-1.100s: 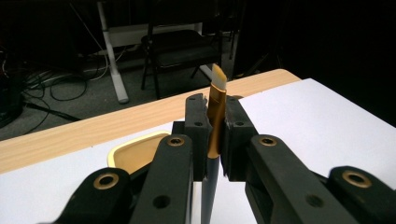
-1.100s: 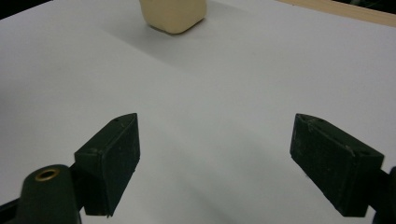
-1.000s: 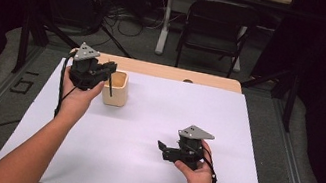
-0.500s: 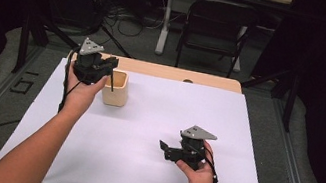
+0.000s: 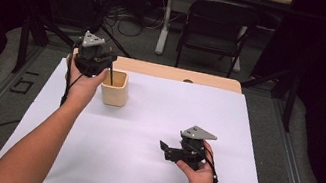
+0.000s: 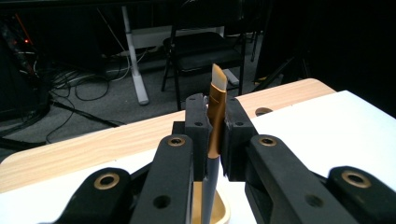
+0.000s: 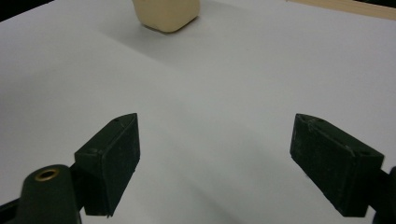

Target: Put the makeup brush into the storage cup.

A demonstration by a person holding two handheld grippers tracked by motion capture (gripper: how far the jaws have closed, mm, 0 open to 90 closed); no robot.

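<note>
high view puts the left gripper [image 5: 105, 61] at the far left of the white table [image 5: 153, 135], just above the beige cup [image 5: 115, 88]. from there the brush [image 5: 111, 75] is a thin dark line dipping toward the cup's mouth, and whether its lower end touches the cup cannot be told. left gripper view is clearer: the jaws are clamped on the brush [image 6: 215, 135] at its copper ferrule, pale flat bristles sticking up past the pads, grey handle running down out of frame, cut off at the bottom edge over the cup's rim [image 6: 219, 214]. right gripper [image 5: 171, 153] rests low on the table near the front right, well apart from the cup. right gripper view shows its jaws spread wide with bare table between them, and the cup [image 7: 166, 14] cropped at the top edge.
</note>
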